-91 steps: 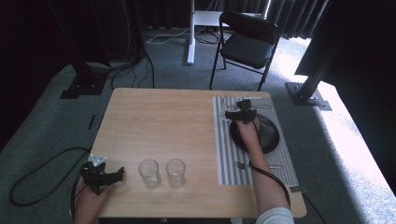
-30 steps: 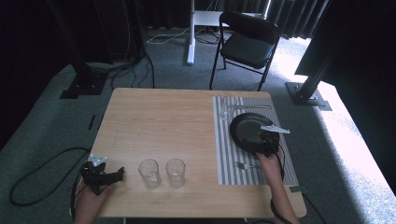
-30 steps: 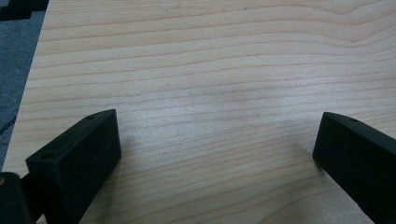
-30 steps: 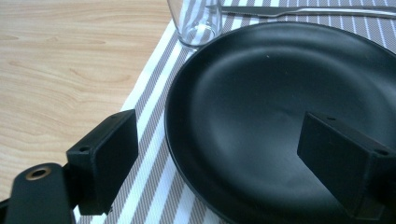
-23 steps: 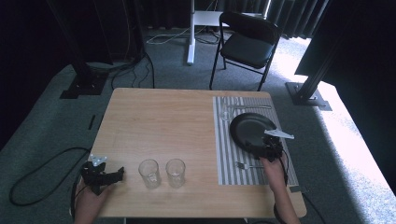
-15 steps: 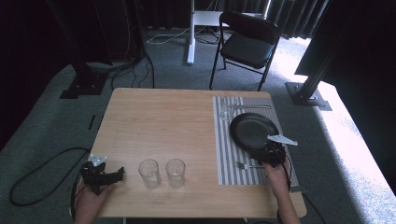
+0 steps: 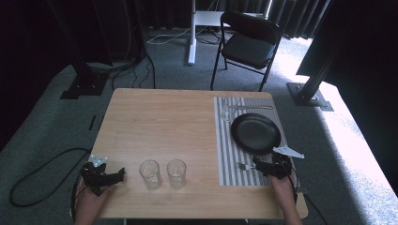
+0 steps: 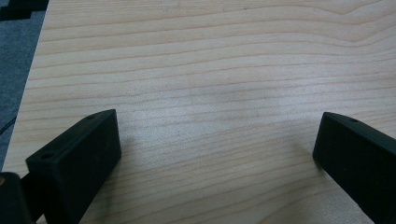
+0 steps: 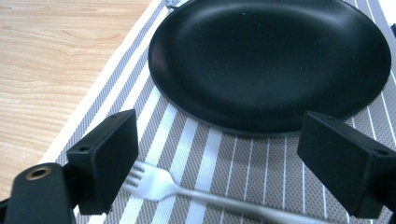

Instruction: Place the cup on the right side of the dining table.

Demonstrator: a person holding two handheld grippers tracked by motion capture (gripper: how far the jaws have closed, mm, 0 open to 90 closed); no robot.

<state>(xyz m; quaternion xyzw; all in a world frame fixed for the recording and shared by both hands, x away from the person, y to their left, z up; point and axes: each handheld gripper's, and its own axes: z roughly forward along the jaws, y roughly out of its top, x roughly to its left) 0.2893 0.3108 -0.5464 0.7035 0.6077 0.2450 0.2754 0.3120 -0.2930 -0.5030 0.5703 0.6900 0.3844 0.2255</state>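
A black plate [image 7: 256, 132] [image 9: 271, 60] lies on a grey striped placemat [image 7: 225, 150] [image 9: 205, 168] at the table's right. A silver fork [image 7: 243, 166] [image 9: 187, 189] lies on the mat just in front of the plate. My right gripper [image 7: 264, 164] [image 9: 219, 154] is open low over the mat, and the fork runs across the gap between its jaws. Two empty glasses [image 7: 149, 174] [image 7: 176, 173] stand side by side near the front edge. My left gripper [image 7: 115, 177] [image 8: 215, 154] rests open at the front left corner over bare wood, left of the glasses.
A third glass [image 7: 227, 112] and a knife [image 7: 251, 107] lie at the far end of the placemat. Beyond the wooden table [image 7: 159, 122] stand a black folding chair [image 7: 248, 44] and stand bases. Cables run across the floor at the left.
My right gripper has drawn back from over the plate toward the near edge and now sits at the fork. The left gripper and the glasses have stayed put.
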